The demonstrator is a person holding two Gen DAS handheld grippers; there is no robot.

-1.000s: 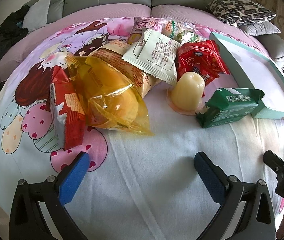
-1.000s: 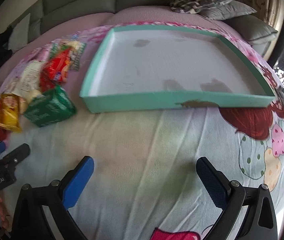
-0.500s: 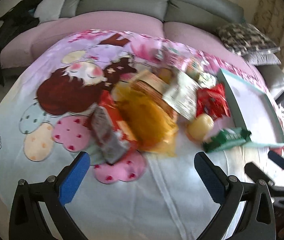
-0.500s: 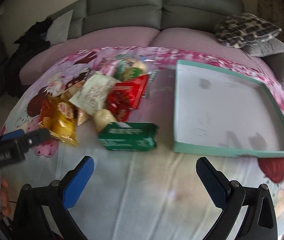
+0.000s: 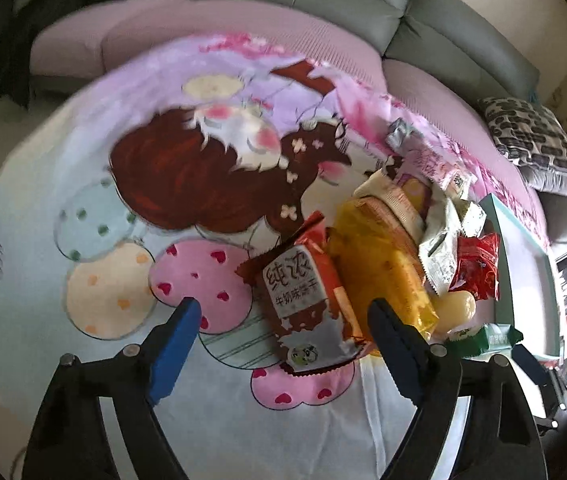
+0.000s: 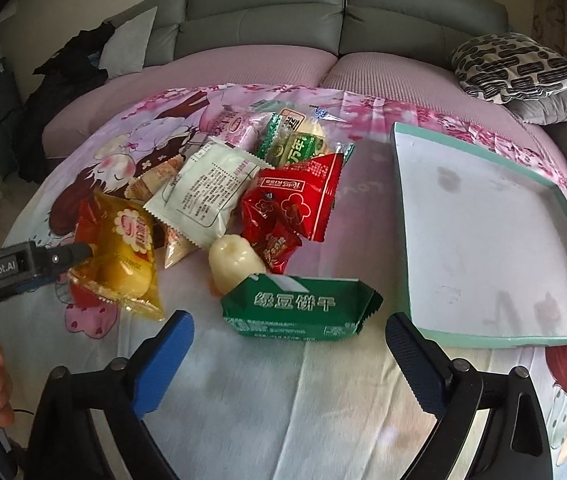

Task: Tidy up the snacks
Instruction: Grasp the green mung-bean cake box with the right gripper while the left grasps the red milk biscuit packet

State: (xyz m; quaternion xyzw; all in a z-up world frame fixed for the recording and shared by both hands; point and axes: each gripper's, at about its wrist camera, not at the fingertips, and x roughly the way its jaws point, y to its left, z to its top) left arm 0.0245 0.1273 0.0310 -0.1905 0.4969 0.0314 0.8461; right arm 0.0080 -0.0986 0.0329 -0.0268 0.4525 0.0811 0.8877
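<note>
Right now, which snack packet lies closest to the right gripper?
The green packet with white lettering. It lies alone just ahead of the closing right gripper, between pile and tray.

Daylight came in soft and even, brighter from the right. The left wrist view was smeared with motion blur, worst on the cartoon bedsheet (image 5: 187,168) at upper left. The right wrist view was sharper; print on the green packet (image 6: 299,307) read clearly. Fisheye bending curved the sofa (image 6: 267,12), corners black.

Bare sheet (image 6: 267,392) lies open before the green packet (image 6: 299,308); the snack heap (image 6: 219,196) crowds behind.
</note>
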